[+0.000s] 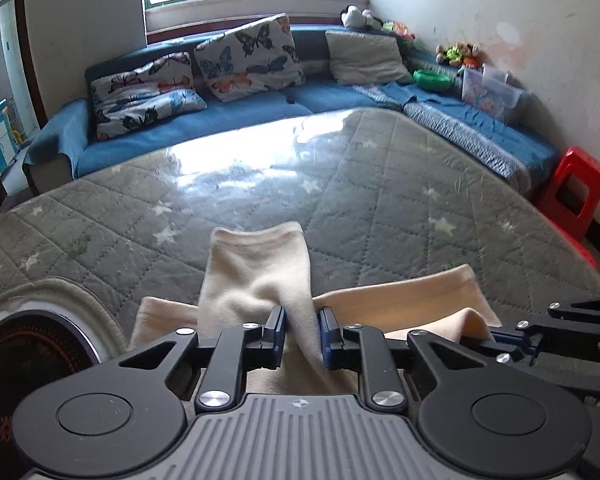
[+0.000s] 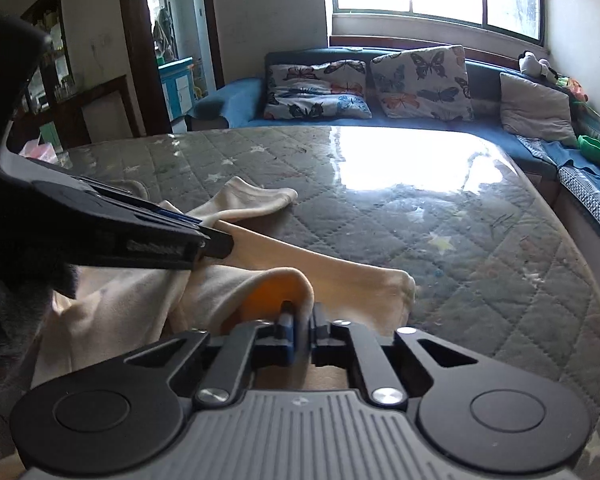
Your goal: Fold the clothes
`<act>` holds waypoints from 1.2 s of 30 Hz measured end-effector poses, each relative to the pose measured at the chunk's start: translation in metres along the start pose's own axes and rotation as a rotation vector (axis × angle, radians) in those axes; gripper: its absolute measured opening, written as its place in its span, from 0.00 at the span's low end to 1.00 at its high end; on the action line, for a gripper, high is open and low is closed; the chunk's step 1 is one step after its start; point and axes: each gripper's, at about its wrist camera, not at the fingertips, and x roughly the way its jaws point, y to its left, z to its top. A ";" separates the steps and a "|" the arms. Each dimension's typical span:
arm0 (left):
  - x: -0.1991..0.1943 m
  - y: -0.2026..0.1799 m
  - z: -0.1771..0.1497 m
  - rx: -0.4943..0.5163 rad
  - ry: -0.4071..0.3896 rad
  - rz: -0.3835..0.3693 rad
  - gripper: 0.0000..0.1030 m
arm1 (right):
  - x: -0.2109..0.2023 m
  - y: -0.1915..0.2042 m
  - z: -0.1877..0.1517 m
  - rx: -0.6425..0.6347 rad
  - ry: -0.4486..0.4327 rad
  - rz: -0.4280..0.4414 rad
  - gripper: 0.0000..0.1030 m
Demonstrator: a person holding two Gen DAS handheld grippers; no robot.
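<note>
Cream garment (image 1: 256, 276); grey quilted table cover (image 1: 380, 184), pale stars; blue sofa (image 1: 236, 116); butterfly-print cushions (image 1: 248, 58) at twelve o'clock; red stool (image 1: 572, 192).

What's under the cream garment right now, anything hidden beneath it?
Under the cream garment only the grey quilted star-print mattress shows around its edges. Both the left gripper and right gripper pinch its folds; whatever lies beneath the cloth is covered.
</note>
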 end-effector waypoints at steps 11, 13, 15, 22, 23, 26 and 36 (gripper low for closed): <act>-0.029 0.024 -0.009 -0.035 -0.034 0.038 0.02 | -0.040 -0.006 0.001 0.061 -0.097 -0.082 0.02; -0.033 0.030 -0.011 -0.049 -0.036 0.044 0.01 | -0.050 -0.010 0.000 0.078 -0.113 -0.102 0.02; -0.040 0.038 -0.014 -0.073 -0.044 0.045 0.01 | -0.061 -0.014 -0.004 0.097 -0.129 -0.120 0.02; -0.049 0.035 -0.014 -0.091 -0.041 0.009 0.05 | -0.104 -0.027 -0.027 0.168 -0.166 -0.207 0.02; -0.048 0.030 -0.014 -0.086 -0.040 -0.004 0.05 | -0.111 -0.030 -0.032 0.198 -0.175 -0.228 0.02; -0.038 0.012 -0.011 -0.048 -0.030 -0.009 0.24 | -0.128 -0.041 -0.053 0.314 -0.170 -0.275 0.03; -0.016 -0.011 -0.009 -0.001 -0.012 0.005 0.46 | -0.144 -0.057 -0.098 0.278 -0.020 -0.382 0.45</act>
